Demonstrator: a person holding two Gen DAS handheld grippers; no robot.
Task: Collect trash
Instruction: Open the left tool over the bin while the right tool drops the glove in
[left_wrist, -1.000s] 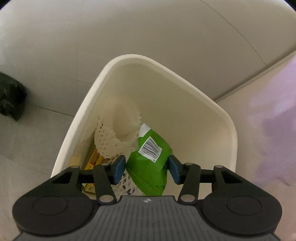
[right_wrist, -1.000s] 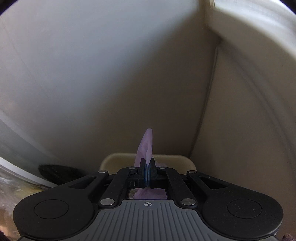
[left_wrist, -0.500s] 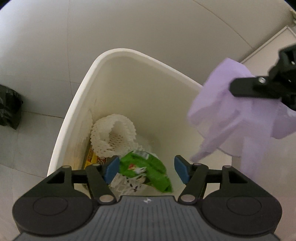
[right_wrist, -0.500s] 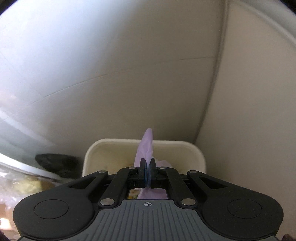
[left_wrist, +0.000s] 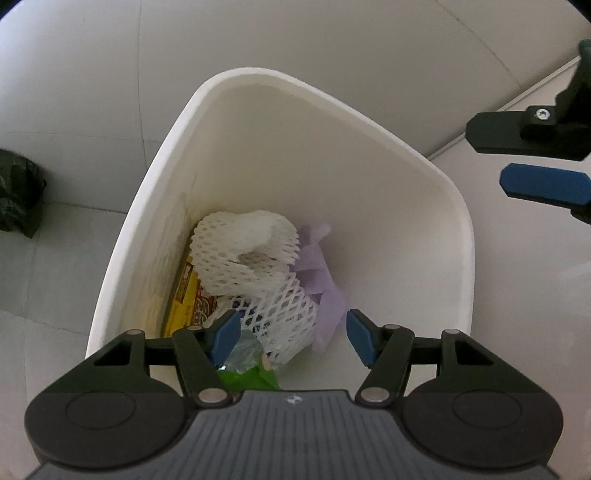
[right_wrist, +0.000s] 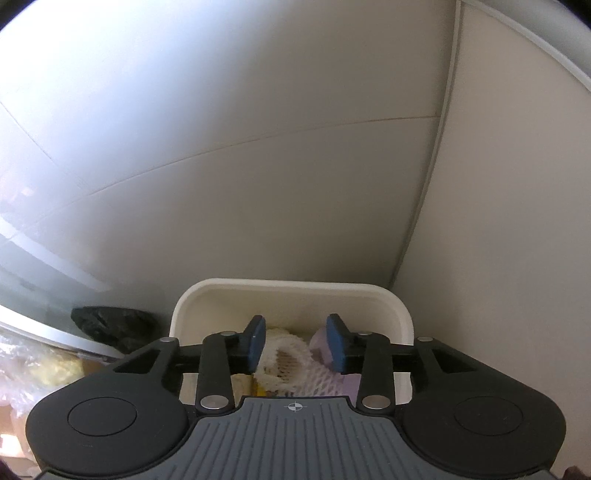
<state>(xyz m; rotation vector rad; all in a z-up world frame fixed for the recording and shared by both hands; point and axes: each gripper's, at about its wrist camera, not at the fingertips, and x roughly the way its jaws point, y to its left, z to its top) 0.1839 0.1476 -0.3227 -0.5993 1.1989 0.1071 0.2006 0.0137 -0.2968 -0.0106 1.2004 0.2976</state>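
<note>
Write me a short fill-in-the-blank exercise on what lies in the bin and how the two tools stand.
1. The lilac paper lies inside the white ____.
2. Beside it lies a white foam ____ sleeve.
3. The right tool holds ____; its jaws have just been opening.
4. The left tool hangs ____ above the trash.

Missing words: bin; net; nothing; open

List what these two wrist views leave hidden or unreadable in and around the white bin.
- Green wrapper: left wrist view, mostly hidden by the left gripper body and the foam net.
- Yellow box: print too small to read, partly under the net.
- Bin bottom: covered by trash, including the purple tissue.
- Right gripper: in the left view, cut off by the edge.
- Black bag: contents hidden.
</note>
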